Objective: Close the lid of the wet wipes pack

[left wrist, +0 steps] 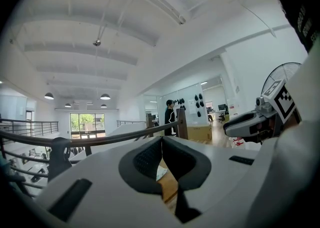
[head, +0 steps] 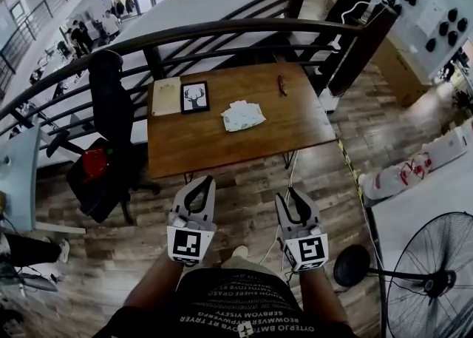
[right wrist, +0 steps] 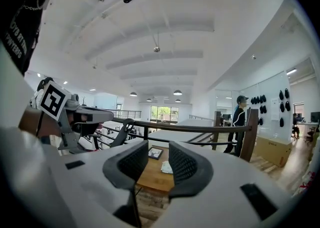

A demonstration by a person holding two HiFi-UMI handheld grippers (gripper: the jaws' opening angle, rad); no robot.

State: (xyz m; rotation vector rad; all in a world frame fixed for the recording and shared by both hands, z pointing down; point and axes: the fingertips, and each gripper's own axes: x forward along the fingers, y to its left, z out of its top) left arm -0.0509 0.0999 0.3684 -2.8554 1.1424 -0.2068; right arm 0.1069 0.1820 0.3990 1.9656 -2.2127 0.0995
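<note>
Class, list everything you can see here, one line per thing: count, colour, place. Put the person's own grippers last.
table: one, brown wood, centre
wet wipes pack: one, white, on the table, right of middle
framed deer picture: one, black frame, on the table, left of the pack
sheet: one, tan, table's left end
small object: one, dark red, table's far side; unidentifiable
office chair: one, black, left of the table
railing: one, dark, behind the table
fan: one, black, lower right
standing person: one, dark clothes, beyond the railing
left gripper: one, white, bottom left, jaws together, empty
right gripper: one, white, bottom right, jaws apart, empty
</note>
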